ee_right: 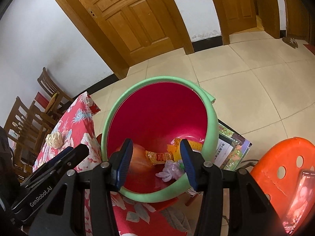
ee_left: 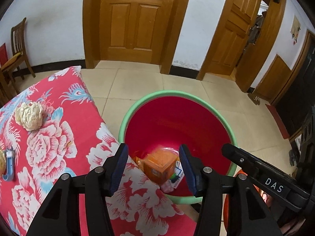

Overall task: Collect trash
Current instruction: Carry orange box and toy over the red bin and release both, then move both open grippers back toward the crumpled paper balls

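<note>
- Left gripper (ee_left: 152, 169): black frame, blue pads; jaws stand apart with nothing between the pads; it points down into the bin mouth, over the table edge.
- Right gripper (ee_right: 155, 162): same build; jaws apart, pads clear of everything; it also points down into the bin, and its black body shows at the right of the left wrist view.
- Bin (ee_left: 137, 102): round, red inside, pale green rim; it stands on the tiled floor (ee_left: 177, 82) just beside the table.
- Orange box (ee_left: 159, 166): blurred, inside the bin low down, below the gap of the left gripper's jaws, touching neither pad.
- Other bin contents: a yellow-orange wrapper (ee_right: 159, 156), a crumpled lilac piece (ee_right: 169, 172) and small printed scraps (ee_left: 177, 175), all at the bottom.
- Table (ee_left: 59, 137): covered by a red cloth with white and blue flowers.
- Crumpled paper ball (ee_left: 29, 116): cream-coloured, lies on the cloth, well apart from both grippers and the bin.
- Blue object (ee_left: 9, 167): at the left edge of the cloth; kind unclear.
- Orange plastic stool (ee_right: 283, 167): right of the bin; a phone (ee_right: 301, 200) with a lit screen lies on it.
- Printed booklet (ee_right: 230, 149): partly under the bin's right side.
- Surroundings: wooden doors (ee_left: 133, 19), wooden chairs (ee_right: 47, 92) by the white wall.
</note>
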The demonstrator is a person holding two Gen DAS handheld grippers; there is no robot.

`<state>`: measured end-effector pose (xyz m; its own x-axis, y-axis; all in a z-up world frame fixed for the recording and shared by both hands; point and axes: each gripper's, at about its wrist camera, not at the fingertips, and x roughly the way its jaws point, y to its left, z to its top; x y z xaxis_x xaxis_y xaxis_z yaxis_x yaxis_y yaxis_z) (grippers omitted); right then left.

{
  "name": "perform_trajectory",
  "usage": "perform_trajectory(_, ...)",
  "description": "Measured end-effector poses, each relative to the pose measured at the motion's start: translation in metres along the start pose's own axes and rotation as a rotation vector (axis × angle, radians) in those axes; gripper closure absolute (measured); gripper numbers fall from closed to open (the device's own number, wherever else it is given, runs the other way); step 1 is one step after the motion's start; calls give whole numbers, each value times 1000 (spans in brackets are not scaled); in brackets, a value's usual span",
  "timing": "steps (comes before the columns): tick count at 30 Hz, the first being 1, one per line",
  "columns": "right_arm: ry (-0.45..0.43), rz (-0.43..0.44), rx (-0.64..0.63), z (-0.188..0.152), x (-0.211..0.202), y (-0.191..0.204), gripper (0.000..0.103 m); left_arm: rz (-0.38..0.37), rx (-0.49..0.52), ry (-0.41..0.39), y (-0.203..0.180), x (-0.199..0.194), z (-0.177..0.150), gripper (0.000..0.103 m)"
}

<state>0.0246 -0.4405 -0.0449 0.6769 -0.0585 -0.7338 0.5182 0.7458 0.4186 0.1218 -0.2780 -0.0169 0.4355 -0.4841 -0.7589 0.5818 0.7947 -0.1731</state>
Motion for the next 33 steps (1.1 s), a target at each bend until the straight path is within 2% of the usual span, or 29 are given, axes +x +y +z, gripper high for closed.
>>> perform_trajectory(8,-6,15,-2,-3,-7,6,51,11,-31,-15,12,-11,-1,48)
perform_trajectory(18,-15,49,-32,-7,-17,28,50,59,-88,-58,42,-38,-5,48)
perform_trajectory(33,6,121,-147,-13,-16,87,49,186,-214,-142,115,-90,-16,48)
